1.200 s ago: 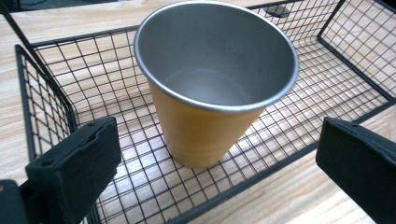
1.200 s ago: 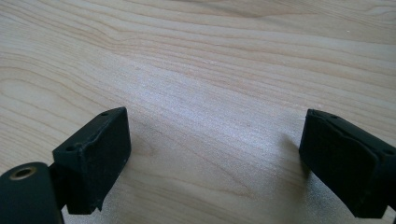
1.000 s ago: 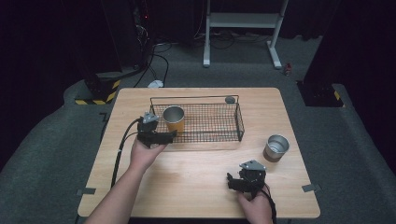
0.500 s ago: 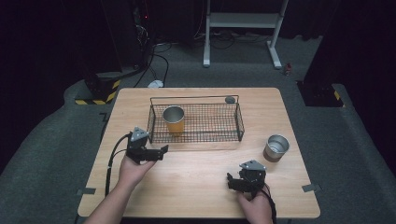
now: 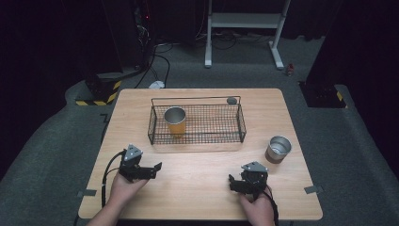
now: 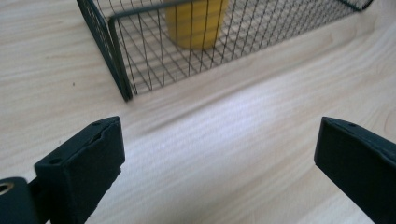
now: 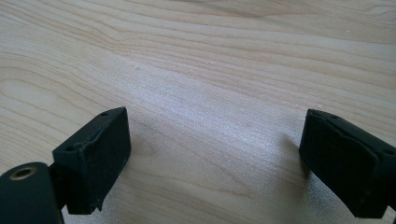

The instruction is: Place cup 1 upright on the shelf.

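Wooden table [image 5: 197, 188]: left gripper [image 5: 157, 167] lower left, jaws spread, just been closing, empty; right gripper [image 5: 230, 181] lower right, spread, empty; yellow cup [image 5: 175, 121] in wire basket [image 5: 240, 123].

Both hands rest low near the table's near edge; the left gripper [image 5: 157, 166] and right gripper [image 5: 230, 179] gape empty, the left's jaws having just narrowed slightly.

Light wooden table [image 5: 197, 188], black wire basket [image 5: 241, 123] near its back, steel cup [image 5: 278, 149] at right
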{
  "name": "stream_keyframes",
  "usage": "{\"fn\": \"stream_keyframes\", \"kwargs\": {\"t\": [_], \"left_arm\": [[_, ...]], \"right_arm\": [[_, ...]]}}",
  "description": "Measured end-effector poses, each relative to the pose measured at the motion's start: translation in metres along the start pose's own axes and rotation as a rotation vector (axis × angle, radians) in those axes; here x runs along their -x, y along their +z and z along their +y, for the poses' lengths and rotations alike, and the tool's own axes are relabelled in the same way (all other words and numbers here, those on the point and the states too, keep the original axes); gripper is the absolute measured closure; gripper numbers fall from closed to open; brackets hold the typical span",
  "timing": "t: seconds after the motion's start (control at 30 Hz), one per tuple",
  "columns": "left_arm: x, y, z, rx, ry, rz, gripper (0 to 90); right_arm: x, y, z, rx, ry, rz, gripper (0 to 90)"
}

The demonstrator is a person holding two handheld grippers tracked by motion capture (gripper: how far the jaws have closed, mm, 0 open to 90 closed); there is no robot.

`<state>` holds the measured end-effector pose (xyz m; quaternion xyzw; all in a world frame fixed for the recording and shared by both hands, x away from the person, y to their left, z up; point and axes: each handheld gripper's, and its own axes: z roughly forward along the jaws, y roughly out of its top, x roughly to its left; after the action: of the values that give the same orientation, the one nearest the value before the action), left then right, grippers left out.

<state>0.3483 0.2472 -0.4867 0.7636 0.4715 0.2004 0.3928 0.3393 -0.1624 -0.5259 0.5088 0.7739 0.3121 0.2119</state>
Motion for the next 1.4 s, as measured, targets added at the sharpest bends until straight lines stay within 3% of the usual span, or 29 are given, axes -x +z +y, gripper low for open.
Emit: {"fn": "stream_keyframes", "kwargs": {"t": [0.33,0.67,0.83,1.0,1.23,1.4], "left_arm": [[0.001,0.000,-0.035,-0.099,0.052,0.000,2.6],[0.006,0.000,-0.049,-0.108,0.110,-0.011,3.7],[0.007,0.002,-0.051,-0.127,0.078,0.004,3.9],[0.008,0.002,-0.052,-0.129,0.080,0.025,4.5],[0.007,0.002,-0.053,-0.124,0.070,0.023,4.4],[0.007,0.002,-0.053,-0.126,0.076,0.025,3.0]], "right_arm": [[0.000,0.000,0.000,0.000,0.000,0.000,9.0],[0.001,-0.001,0.000,0.000,-0.009,0.013,9.0],[0.002,-0.002,-0.001,-0.001,-0.013,0.020,9.3],[0.004,-0.003,-0.001,0.004,-0.005,0.018,9.3],[0.008,-0.016,0.002,0.064,-0.031,-0.007,9.2],[0.013,-0.019,0.001,0.071,-0.026,-0.013,9.0]]}}
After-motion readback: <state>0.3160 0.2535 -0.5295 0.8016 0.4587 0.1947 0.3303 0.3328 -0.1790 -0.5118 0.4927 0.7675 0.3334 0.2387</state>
